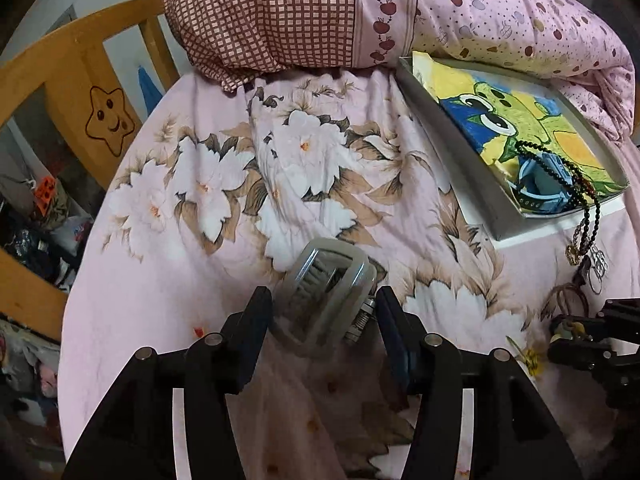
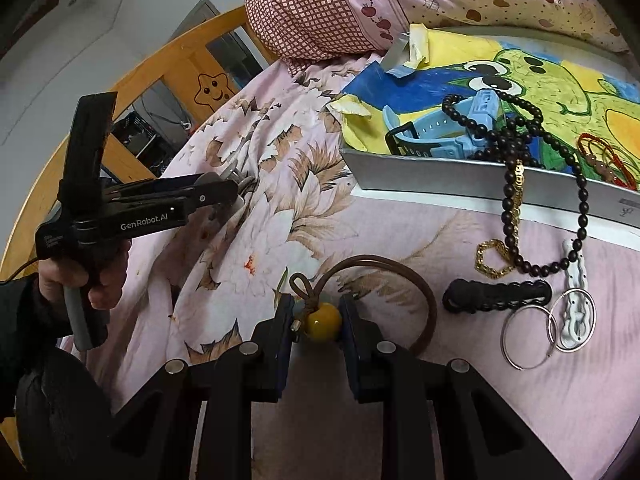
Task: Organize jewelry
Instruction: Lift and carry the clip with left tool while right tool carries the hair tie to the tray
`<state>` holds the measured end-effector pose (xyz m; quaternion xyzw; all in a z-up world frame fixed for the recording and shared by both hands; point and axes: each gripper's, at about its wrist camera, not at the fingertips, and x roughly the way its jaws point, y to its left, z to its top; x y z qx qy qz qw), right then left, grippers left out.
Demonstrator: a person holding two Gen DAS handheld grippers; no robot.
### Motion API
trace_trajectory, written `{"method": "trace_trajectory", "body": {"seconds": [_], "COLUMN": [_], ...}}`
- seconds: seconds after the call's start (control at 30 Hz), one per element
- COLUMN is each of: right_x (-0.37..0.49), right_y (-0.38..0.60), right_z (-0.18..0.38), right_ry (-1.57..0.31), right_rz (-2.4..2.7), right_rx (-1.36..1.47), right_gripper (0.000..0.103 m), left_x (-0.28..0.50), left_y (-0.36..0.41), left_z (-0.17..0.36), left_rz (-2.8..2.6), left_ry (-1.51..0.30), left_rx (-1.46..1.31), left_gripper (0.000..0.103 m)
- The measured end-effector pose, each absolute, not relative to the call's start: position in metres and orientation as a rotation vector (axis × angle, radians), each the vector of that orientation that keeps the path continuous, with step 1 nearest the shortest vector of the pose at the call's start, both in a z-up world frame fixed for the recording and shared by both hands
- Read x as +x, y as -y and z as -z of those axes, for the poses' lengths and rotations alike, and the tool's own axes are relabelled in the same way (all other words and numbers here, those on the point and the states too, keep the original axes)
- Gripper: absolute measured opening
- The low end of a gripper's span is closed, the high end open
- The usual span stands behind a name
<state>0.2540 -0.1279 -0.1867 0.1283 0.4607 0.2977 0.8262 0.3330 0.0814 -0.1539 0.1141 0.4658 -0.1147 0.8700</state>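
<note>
Pinching a yellow bead on a brown cord loop, the right gripper is hovering over the floral bedsheet. Left gripper is standing spread — a clear clasp-like piece lying between its jaws, contact unclear. Beyond, black beads are spilling over the tray's rim — pillows are lying behind.

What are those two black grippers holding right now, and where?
Right gripper pinches the cord bracelet by its yellow bead. Left gripper straddles a silver watch, apparently without clamping it.
</note>
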Motion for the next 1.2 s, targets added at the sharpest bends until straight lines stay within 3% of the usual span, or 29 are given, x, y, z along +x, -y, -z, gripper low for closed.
{"method": "trace_trajectory", "body": {"seconds": [0.13,0.17,0.2,0.27,0.4,0.77,1.2], "right_x": [0.254,0.254,0.253,0.252,0.252,0.246,0.271], "right_y": [0.127,0.127,0.127,0.128,0.132,0.171,0.286], "right_z": [0.186,0.185,0.185,0.184,0.178,0.137,0.085], "right_ry": [-0.964,-0.961,-0.959,-0.956,-0.941,-0.833,-0.718], "right_rz": [-0.64,-0.642,-0.643,-0.644,-0.647,-0.617,-0.416], "right_rx": [0.274,0.277,0.28,0.283,0.296,0.365,0.328], "right_gripper": [0.021,0.021,0.021,0.021,0.021,0.021,0.021], "left_x": [0.335,0.335,0.333,0.335,0.326,0.305,0.309], "left_y": [-0.083,-0.083,-0.082,-0.079,-0.068,-0.048,0.062], "left_z": [0.154,0.154,0.152,0.156,0.158,0.119,0.056], "left_rz": [0.263,0.271,0.29,0.331,0.329,0.346,0.513], "left_ry": [-0.969,-0.966,-0.96,-1.005,-0.982,-0.966,-0.837], "left_rx": [0.226,0.223,0.217,0.193,0.284,0.165,0.102], "left_gripper": [0.046,0.042,0.025,0.019,0.018,0.017,0.018]}}
